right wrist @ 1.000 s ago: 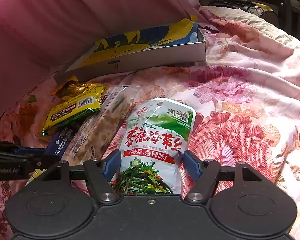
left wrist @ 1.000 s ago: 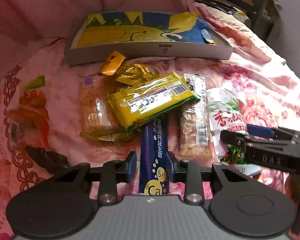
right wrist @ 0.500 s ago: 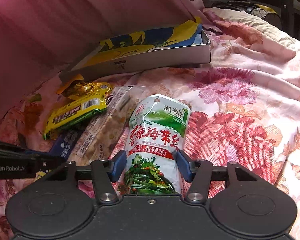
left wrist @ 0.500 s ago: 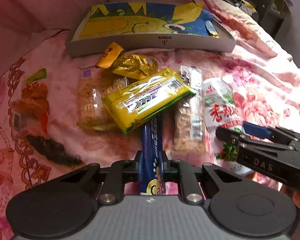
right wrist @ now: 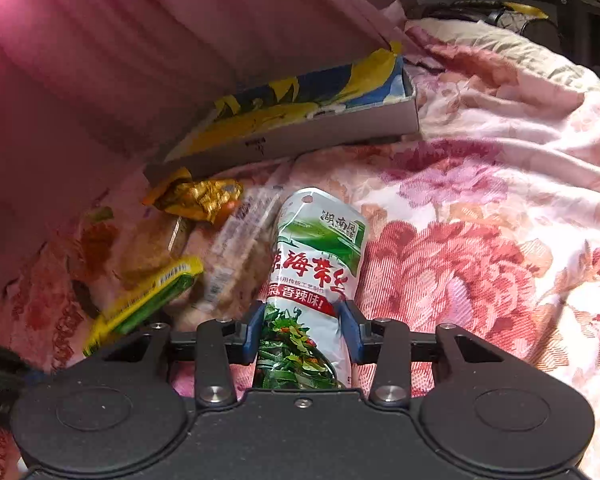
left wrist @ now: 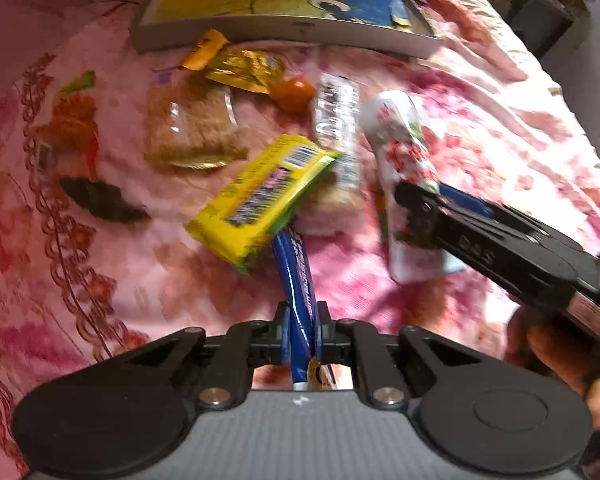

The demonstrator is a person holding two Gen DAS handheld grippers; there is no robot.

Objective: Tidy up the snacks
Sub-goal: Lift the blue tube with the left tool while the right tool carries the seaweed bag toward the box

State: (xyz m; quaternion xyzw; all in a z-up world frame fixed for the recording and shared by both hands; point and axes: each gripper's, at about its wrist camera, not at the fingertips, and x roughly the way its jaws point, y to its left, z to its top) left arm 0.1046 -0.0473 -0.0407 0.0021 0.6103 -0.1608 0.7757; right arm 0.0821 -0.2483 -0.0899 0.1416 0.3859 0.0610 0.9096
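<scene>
1. Handling first: the blue stick pack (left wrist: 296,276) is slim, light and fairly stiff along its length, with glossy film that could slide through the pads. The left gripper (left wrist: 303,334) is clenched on its near end, and its jaws have just been closing onto it. The pack runs straight ahead from the fingers.

2. The yellow packet (left wrist: 260,200) lies across the stick pack's far end, ahead of the left gripper. It looks light and loose, so I judge it may slide or tip off if the stick is drawn out. A hold nearer the stick's middle would swing less.

3. The seaweed pouch (right wrist: 316,276) is soft and crinkly, likely light, and it bows inward where it is squeezed. The right gripper (right wrist: 302,334) grasps its lower part, its jaws having just been closing, with the pouch standing up ahead of the fingers. Holding across the filled body rather than the thin top seal seems safest.

4. The shallow box (right wrist: 300,128) sits well beyond both grippers on the floral quilt (right wrist: 480,260), and I take it as the likely place for the snacks.

5. Between grippers and box lie the gold wrapper (left wrist: 244,68), a clear cracker pack (left wrist: 192,128) and a clear bar pack (left wrist: 338,120). The crackers look brittle, so a gentle side grip suits them.
</scene>
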